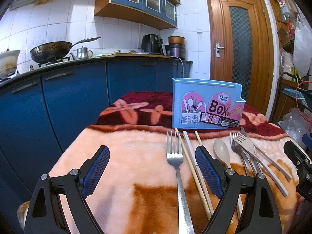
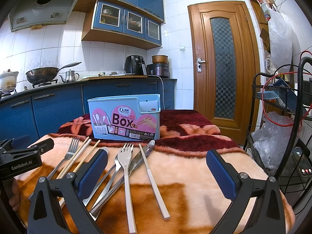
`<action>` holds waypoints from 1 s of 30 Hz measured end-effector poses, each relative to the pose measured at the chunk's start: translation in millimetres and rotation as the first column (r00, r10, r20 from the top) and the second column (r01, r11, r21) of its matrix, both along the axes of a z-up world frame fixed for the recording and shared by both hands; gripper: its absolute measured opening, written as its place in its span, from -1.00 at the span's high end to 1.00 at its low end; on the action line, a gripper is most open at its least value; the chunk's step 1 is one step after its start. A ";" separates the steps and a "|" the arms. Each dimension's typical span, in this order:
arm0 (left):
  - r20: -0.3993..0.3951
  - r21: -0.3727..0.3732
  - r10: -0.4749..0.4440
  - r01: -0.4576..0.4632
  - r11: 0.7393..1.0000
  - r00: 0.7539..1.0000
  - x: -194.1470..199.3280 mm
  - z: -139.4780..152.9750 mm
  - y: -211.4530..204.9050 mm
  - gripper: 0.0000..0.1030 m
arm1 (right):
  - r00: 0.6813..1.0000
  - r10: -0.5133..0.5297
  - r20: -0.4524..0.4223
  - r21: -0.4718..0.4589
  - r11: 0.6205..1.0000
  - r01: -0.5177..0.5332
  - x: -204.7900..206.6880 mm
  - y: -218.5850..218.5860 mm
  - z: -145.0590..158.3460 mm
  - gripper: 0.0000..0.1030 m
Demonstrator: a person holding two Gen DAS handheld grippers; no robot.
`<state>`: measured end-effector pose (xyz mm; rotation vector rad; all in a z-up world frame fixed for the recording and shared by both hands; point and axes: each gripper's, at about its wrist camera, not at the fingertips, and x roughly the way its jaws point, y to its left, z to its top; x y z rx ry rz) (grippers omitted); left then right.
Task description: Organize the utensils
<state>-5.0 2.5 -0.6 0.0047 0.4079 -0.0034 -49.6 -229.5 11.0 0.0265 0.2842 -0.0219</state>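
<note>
A light blue chopsticks box (image 1: 206, 105) stands upright at the back of the blanket-covered table; it also shows in the right wrist view (image 2: 124, 117). Utensils lie loose in front of it: a steel fork (image 1: 176, 161), wooden chopsticks (image 1: 192, 167), a beige spoon (image 1: 222, 152), and a pile of steel and beige cutlery (image 1: 251, 154). In the right wrist view I see a beige fork (image 2: 126, 167), a beige chopstick (image 2: 154, 181) and steel pieces (image 2: 136, 161). My left gripper (image 1: 152, 173) is open above the steel fork. My right gripper (image 2: 157, 175) is open above the pile.
The table wears a pink, orange and maroon blanket (image 1: 126, 156). Blue kitchen cabinets (image 1: 78, 97) run behind and left. A wire rack with bags and cables (image 2: 282, 136) stands at the right. A wooden door (image 2: 222, 68) is behind.
</note>
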 end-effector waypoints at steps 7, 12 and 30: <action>-0.007 -0.008 0.002 -0.002 1.000 1.000 3.0 4.6 5.1 -0.75 | 1.000 0.007 -0.017 0.011 1.000 -0.007 1.2 0.1 1.7 -1.00; -0.003 -0.031 -0.012 0.012 0.999 1.000 1.8 6.3 8.9 -0.75 | 0.997 0.027 -0.072 0.029 0.999 -0.025 11.1 -4.1 -1.0 -1.00; -0.364 -0.003 -0.102 0.108 0.994 0.926 56.2 0.4 4.3 -0.75 | 0.896 0.137 -0.423 -0.054 0.983 -0.175 53.2 -8.6 17.6 -1.00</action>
